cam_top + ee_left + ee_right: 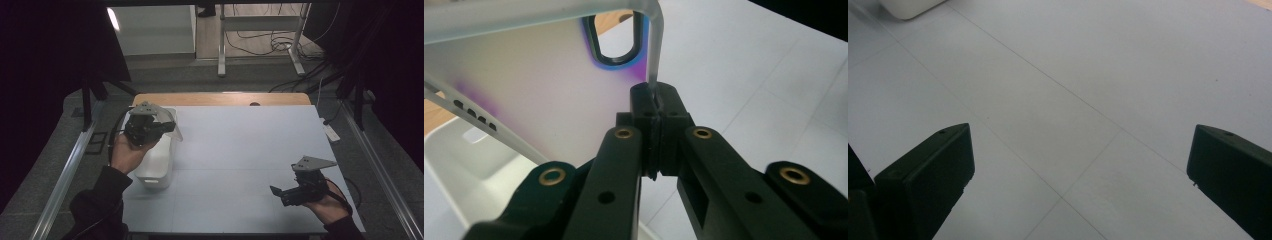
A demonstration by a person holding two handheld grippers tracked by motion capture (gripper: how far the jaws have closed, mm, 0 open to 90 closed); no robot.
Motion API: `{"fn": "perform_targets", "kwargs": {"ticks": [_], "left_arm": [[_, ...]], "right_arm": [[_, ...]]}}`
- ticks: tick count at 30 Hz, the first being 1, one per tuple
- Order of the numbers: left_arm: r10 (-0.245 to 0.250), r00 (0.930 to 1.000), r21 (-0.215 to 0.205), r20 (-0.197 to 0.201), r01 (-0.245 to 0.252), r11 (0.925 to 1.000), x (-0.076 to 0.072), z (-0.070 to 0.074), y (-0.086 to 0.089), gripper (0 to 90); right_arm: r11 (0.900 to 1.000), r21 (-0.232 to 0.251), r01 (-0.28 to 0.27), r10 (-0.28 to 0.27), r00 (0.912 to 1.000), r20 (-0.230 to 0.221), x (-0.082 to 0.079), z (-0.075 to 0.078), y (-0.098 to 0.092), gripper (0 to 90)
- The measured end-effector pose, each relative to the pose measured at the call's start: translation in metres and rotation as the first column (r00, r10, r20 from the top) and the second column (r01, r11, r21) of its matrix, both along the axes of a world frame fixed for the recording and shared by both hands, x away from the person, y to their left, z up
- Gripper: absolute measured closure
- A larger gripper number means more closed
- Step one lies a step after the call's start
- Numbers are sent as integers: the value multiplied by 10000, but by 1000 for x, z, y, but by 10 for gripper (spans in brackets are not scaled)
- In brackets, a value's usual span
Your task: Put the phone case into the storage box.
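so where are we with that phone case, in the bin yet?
Done: the left gripper is shut on the edge of the translucent phone case, which is lifted clear.
In hand: the case hangs over the white bin, tilted, not inside it.
Left: lowering or releasing it, if the bin is the goal. The right gripper is open with nothing between its jaws, over bare tabletop.

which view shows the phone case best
The left gripper view: the translucent phone case is close up, its edge pinched by the left gripper. The high view shows it small above the white bin; the right gripper view shows bare table.
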State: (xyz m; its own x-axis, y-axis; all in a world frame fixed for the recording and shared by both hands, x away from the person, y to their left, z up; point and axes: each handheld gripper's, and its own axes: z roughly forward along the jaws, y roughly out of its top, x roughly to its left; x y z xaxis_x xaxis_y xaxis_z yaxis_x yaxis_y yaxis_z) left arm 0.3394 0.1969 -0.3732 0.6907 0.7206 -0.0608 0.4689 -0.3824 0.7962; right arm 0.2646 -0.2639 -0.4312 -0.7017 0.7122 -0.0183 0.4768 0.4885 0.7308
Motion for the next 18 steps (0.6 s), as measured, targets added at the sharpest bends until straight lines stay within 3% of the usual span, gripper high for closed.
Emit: {"fn": "perform_targets", "kwargs": {"ticks": [18], "left_arm": [[971, 9952, 219, 112, -973, 9950, 11, 3, 18, 885]], "right_arm": [[9964, 86, 843, -844, 9964, 109, -12, -5, -26, 0]]}}
